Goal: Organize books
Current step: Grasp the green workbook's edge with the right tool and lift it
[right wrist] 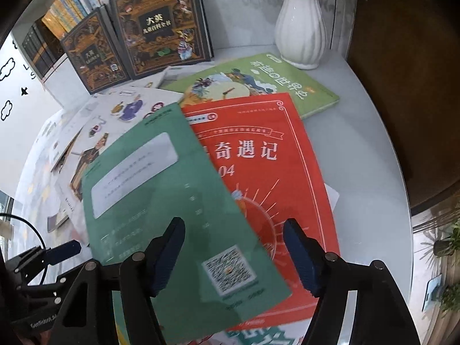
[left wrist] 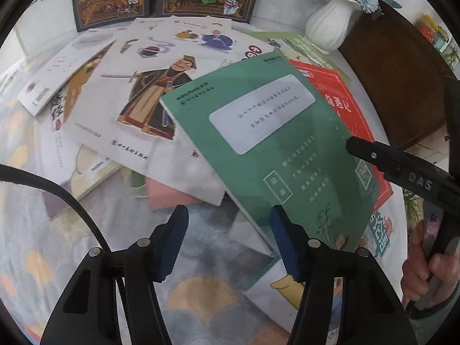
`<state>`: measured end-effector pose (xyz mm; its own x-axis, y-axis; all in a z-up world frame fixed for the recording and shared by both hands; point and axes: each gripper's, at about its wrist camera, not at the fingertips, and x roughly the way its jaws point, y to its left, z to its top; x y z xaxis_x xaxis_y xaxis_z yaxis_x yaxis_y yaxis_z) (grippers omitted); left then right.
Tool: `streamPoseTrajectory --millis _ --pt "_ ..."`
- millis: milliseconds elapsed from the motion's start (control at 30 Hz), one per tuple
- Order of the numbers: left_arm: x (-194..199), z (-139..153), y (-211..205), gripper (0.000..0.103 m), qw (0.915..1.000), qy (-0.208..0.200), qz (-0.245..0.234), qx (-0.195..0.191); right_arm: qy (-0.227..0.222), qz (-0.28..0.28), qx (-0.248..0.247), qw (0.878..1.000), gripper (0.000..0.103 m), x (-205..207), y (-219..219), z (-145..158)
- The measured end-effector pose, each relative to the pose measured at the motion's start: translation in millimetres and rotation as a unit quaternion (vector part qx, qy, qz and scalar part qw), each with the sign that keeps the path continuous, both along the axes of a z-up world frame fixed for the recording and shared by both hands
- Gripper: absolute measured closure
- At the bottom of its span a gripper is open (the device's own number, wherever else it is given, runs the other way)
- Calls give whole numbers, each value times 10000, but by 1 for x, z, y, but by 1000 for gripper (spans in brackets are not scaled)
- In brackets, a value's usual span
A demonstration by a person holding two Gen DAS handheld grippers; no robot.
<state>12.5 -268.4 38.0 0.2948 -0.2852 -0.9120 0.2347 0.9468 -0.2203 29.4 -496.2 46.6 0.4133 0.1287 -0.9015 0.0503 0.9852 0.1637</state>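
Observation:
A green book [left wrist: 267,141] lies on top of a loose pile, half over a red book [left wrist: 342,106]; both show in the right wrist view, green [right wrist: 161,210] and red [right wrist: 267,161]. A white book with a robed warrior [left wrist: 149,95] lies to their left. My left gripper [left wrist: 230,241] is open and empty, just short of the green book's near edge. My right gripper [right wrist: 234,253] is open over the green book's near corner, holding nothing. Its finger [left wrist: 382,158] shows in the left wrist view above the green book's right edge.
Two dark encyclopedia volumes [right wrist: 161,26] stand upright at the back. A white vase [right wrist: 302,26] with blue flowers stands back right, beside a light green book [right wrist: 258,83]. A brown cabinet [right wrist: 408,86] stands to the right. The tablecloth [left wrist: 201,293] has a fan pattern.

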Motion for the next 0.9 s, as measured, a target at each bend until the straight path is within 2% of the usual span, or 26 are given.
streamPoseTrajectory --millis 167,267,367,533,667,733,900 --pt "5 0 -4 46 9999 53 -48 -121 216 164 186 9995 34 13 -2 -5" --pt "5 -1 -4 46 9998 75 -57 -155 324 439 500 9973 33 15 7 -3" --pt "4 -1 -5 46 9998 37 -132 -164 426 656 496 9957 34 11 21 -2" --pt "0 0 9 45 9999 -81 -67 -20 564 732 1062 9900 34 -1 33 4" --pt "-1 -1 36 45 9998 -64 159 -55 787 667 1842 9775 34 -13 43 0" --pt "-2 -2 51 45 9997 -27 239 -73 846 698 1988 9739 34 -19 55 -3" --pt "-10 -6 82 46 9987 47 501 -52 903 852 1692 9777 34 -29 96 -6"
